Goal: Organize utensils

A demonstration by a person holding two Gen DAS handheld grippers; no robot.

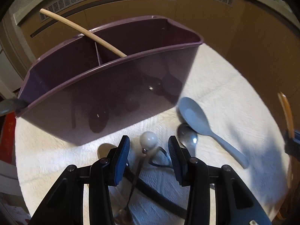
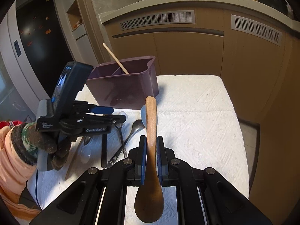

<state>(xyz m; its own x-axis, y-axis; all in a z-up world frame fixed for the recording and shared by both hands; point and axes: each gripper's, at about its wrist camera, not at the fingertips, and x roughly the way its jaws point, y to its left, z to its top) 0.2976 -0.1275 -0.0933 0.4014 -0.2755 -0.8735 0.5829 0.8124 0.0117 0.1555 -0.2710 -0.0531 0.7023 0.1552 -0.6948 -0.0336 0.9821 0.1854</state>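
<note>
1. Two grippers share the work, so we take them in turn: our right gripper (image 2: 151,157) has its jaws clamped on the neck of a brown wooden spoon (image 2: 150,161), bowl towards the camera and handle pointing at the purple plastic divided caddy (image 2: 131,86).
2. Our left gripper (image 1: 149,155) hovers with jaws apart over the loose pile; between them lies a slim metal utensil with a round white knob end (image 1: 149,139), not yet pinched as far as we can tell.
3. To do this well, we centre the pads on the thin stem below the knob (the ball would probably slip) and close fully before lifting.
4. We should avoid snagging the metal spoon (image 1: 187,136) and the pale blue plastic rice paddle (image 1: 196,120) just beside it.
5. On the white quilted cloth (image 2: 196,112) the caddy stands upright, one light wooden stick (image 1: 82,31) leaning in a back compartment; its front compartment looks empty.
</note>
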